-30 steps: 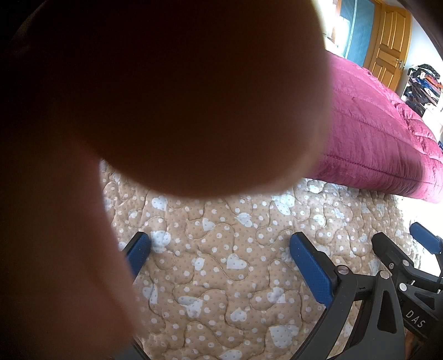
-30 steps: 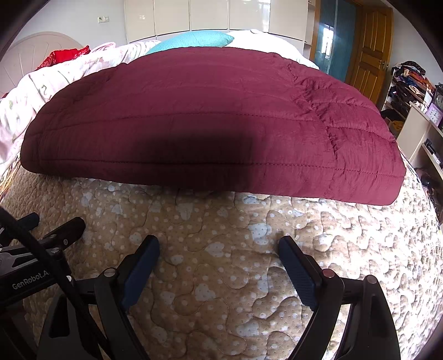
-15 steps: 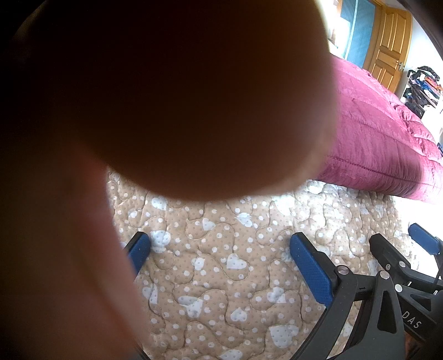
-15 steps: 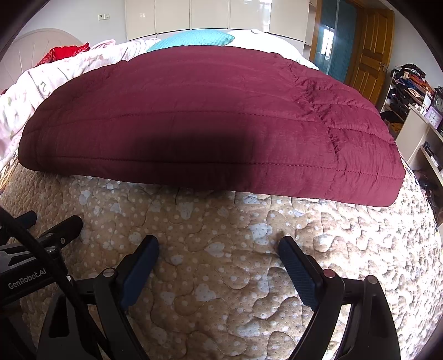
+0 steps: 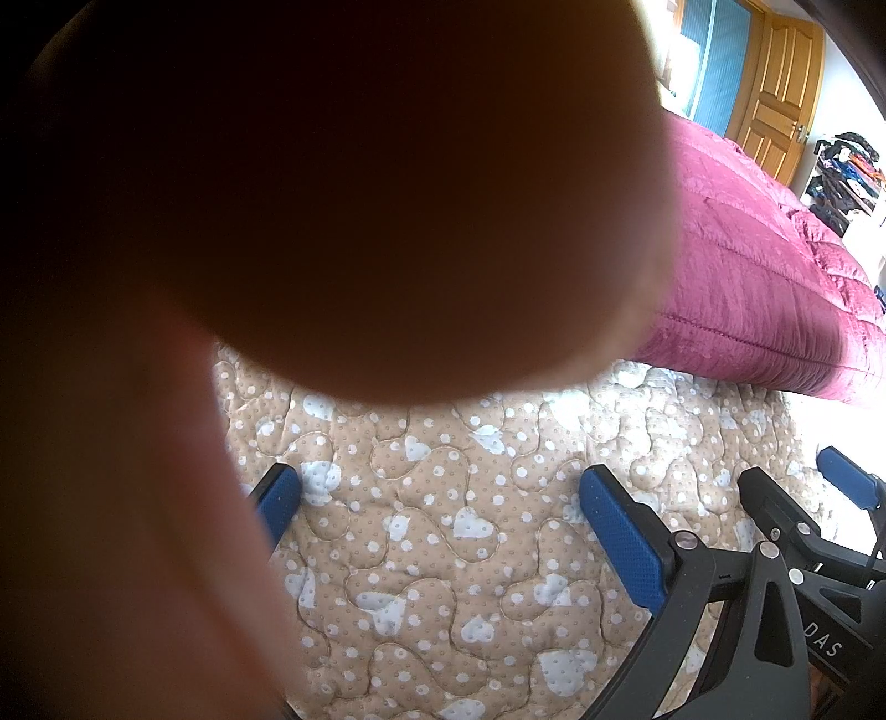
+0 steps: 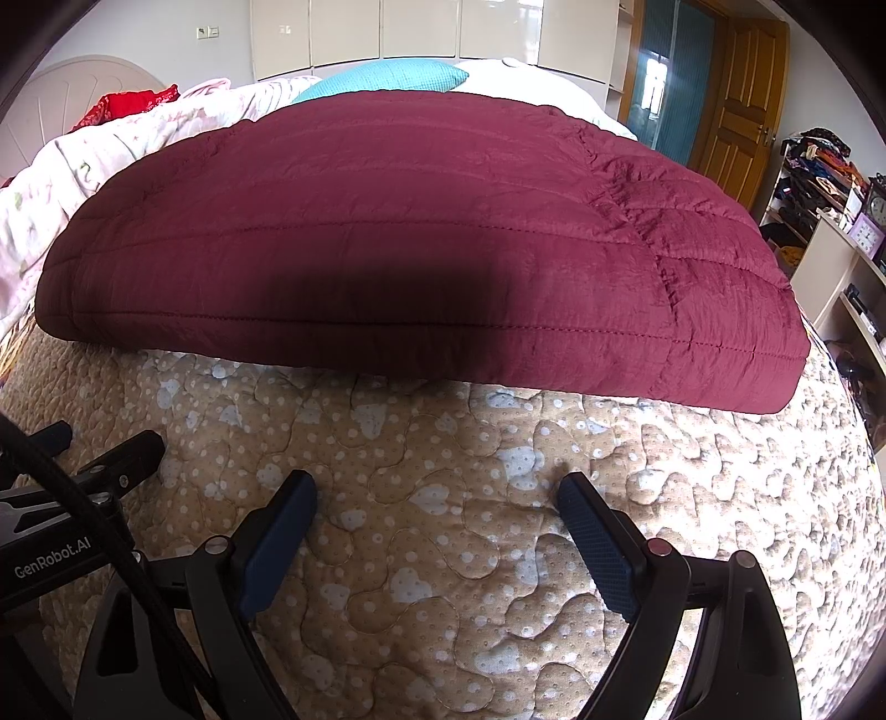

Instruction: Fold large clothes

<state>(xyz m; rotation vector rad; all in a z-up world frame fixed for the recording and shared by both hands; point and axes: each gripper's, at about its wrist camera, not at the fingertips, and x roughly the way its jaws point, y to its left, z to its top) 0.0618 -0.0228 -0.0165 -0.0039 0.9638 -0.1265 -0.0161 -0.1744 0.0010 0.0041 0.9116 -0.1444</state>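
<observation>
Both grippers hover low over the bed, jaws spread wide, nothing between them. Right gripper (image 6: 437, 526) sits over the tan heart-print quilt (image 6: 443, 581), its blue pads well apart; the left gripper (image 5: 437, 515) hangs just beside it to the left, equally released, though a blurred fingertip (image 5: 354, 194) is smothering most of that camera's lens. Ahead of both, across a strip of bare quilt, lies the burgundy quilted coat (image 6: 415, 238), spread flat with its near hem running left to right and a sleeve seam showing toward the right. Beyond it, a teal pillow (image 6: 387, 77), then the white wardrobe (image 6: 415, 27) and a wooden door (image 6: 742, 99).

Looks like the reach-in hasn't begun. The smart play: travel forward together, each gripper taking a near corner of the hem, biting deep through all the puffy layers so slick fabric doesn't slip, then lifting evenly. Clearing that lens first would help.
</observation>
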